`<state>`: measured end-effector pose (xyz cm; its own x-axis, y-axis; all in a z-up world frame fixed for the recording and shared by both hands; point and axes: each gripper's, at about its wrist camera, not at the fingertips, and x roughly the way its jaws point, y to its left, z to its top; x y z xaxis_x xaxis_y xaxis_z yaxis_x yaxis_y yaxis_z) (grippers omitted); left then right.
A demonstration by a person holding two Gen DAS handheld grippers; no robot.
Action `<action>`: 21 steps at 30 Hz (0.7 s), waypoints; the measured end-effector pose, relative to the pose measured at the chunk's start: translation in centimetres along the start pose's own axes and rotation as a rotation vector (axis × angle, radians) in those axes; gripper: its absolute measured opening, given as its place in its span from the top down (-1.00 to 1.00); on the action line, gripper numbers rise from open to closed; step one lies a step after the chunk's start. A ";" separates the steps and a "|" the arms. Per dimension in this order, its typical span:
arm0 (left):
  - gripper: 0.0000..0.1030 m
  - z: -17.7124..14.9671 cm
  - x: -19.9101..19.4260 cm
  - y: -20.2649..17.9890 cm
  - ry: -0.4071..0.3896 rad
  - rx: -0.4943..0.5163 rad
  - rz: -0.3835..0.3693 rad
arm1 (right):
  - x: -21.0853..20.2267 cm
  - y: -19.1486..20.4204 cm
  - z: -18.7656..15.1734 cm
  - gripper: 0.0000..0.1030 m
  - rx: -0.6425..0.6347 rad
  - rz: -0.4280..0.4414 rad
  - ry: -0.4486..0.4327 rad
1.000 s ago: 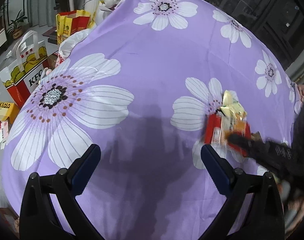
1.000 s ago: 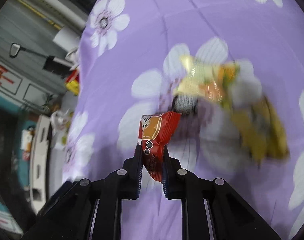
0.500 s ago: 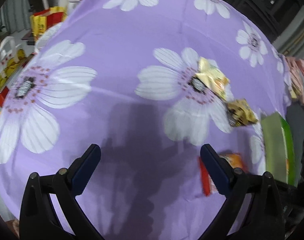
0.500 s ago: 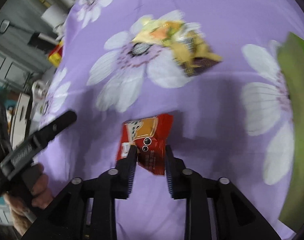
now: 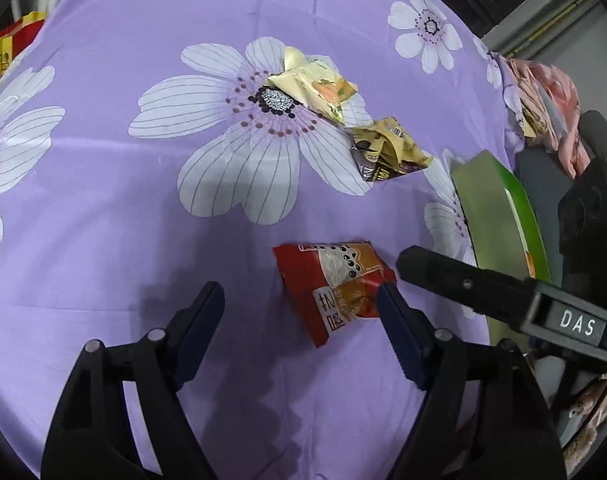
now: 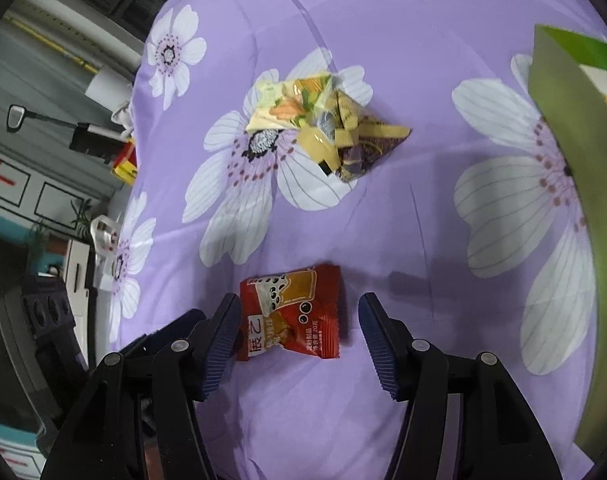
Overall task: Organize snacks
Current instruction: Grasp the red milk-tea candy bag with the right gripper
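Observation:
A red snack packet (image 5: 331, 284) (image 6: 295, 312) lies flat on the purple flowered tablecloth (image 5: 123, 240). My right gripper (image 6: 299, 308) straddles it with jaws opening; its left pad sits at the packet's edge and its right pad stands clear. My left gripper (image 5: 299, 300) is closing around the same packet from the other side, its right pad against the wrapper's corner and its left pad far off. One of the right gripper's fingers (image 5: 443, 276) shows as a black bar beside the packet. Farther back lie a yellow packet (image 5: 315, 88) (image 6: 291, 100) and a crumpled gold-brown packet (image 5: 387, 152) (image 6: 355, 140).
A green box (image 5: 495, 216) (image 6: 563, 120) stands on edge at the right side of the cloth. Pink fabric (image 5: 543, 92) lies beyond it. Yellow-red bags (image 5: 7, 44) sit on the floor past the table's left edge.
The right gripper brought the red packet down onto the cloth and opened off it. The left gripper swung right, from bare cloth to the packet, and its jaws narrowed.

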<state>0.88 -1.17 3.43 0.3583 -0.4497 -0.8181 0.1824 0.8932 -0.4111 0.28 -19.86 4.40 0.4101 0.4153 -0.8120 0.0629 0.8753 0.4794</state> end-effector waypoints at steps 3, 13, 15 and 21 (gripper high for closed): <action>-0.41 -0.1 -0.1 -0.3 -0.022 0.004 0.025 | 0.6 -0.4 -0.1 -0.19 0.023 0.031 0.025; -0.34 -1.0 1.7 -1.9 0.042 0.063 0.008 | 2.3 -0.2 0.1 -0.19 0.025 -0.008 0.041; -0.34 -1.1 1.9 -2.1 0.036 0.074 0.016 | 2.6 -0.2 0.1 -0.19 0.022 -0.005 0.051; -0.18 -1.0 2.3 -2.4 0.003 0.084 -0.028 | 3.0 0.6 -0.1 -0.19 -0.009 0.001 0.044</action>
<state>0.40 -4.32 2.15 0.3495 -0.4748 -0.8077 0.2691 0.8766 -0.3989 1.45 -18.08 2.21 0.3697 0.4262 -0.8256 0.0542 0.8772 0.4771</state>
